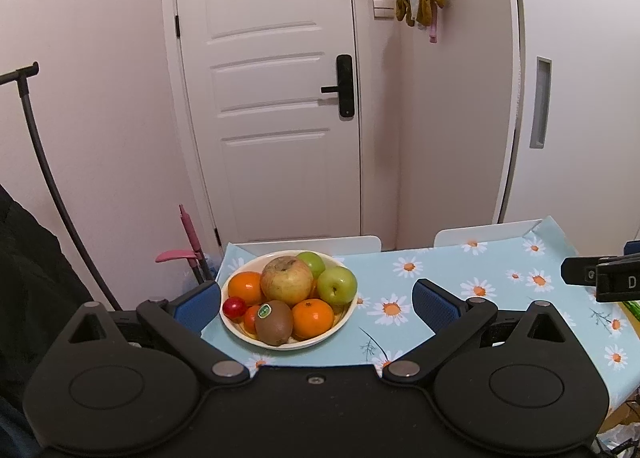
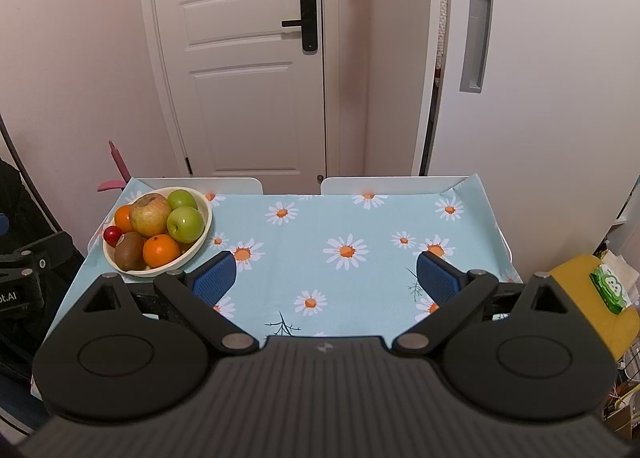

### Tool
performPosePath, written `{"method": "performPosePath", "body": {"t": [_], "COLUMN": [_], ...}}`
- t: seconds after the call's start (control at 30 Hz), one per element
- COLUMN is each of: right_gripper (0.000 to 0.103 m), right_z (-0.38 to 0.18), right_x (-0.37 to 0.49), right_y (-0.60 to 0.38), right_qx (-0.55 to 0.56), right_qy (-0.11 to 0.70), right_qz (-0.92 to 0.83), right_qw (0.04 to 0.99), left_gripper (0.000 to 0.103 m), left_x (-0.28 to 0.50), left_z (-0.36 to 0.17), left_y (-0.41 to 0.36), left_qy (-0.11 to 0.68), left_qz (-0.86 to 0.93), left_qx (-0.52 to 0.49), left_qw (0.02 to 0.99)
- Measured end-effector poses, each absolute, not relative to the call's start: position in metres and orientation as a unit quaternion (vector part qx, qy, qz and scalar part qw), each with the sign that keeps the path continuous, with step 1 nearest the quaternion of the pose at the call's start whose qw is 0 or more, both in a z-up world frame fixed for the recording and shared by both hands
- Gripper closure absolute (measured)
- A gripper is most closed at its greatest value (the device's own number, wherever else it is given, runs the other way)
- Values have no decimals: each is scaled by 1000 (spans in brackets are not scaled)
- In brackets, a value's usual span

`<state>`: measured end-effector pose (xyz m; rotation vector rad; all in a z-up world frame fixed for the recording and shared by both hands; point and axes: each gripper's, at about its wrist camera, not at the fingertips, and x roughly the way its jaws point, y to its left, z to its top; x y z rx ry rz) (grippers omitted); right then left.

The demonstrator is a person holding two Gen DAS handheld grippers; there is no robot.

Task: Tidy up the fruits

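Observation:
A cream bowl [image 1: 346,321] stands at the table's far left corner, piled with fruit: a big yellow-red apple [image 1: 286,279], two green apples [image 1: 337,285], two oranges [image 1: 312,318], a kiwi [image 1: 274,322], a small red fruit [image 1: 234,307]. My left gripper [image 1: 316,298] is open and empty, its jaws wide apart around the bowl's near side. The bowl [image 2: 202,236] also shows at the left of the right wrist view. My right gripper [image 2: 326,278] is open and empty over the bare tablecloth, to the right of the bowl.
A light blue daisy tablecloth [image 2: 344,218] covers the table. Two white chair backs [image 2: 392,183] stand at the far edge. A white door [image 1: 276,98] is behind. A yellow holder with a green tissue pack [image 2: 610,290] is at the right. My right gripper's body [image 1: 600,276] shows at the left view's right edge.

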<state>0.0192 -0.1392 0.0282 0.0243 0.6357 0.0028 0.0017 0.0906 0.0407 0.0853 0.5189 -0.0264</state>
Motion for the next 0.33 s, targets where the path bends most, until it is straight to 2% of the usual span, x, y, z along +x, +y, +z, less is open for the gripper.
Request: {"method": "performPosePath", "body": {"t": [0.33], "right_gripper": [0], "right_z": [31], "right_x": [18], "right_y": [-135], "right_qx": [12], "right_qy": [310], "right_qz": [-1], "right_qw": [951], "left_gripper": [0], "left_x": [3], "left_z": [40], "left_y": [94], "left_qy": [258], "left_qz": [-13], "left_qx": [30], "left_qw": [965]}}
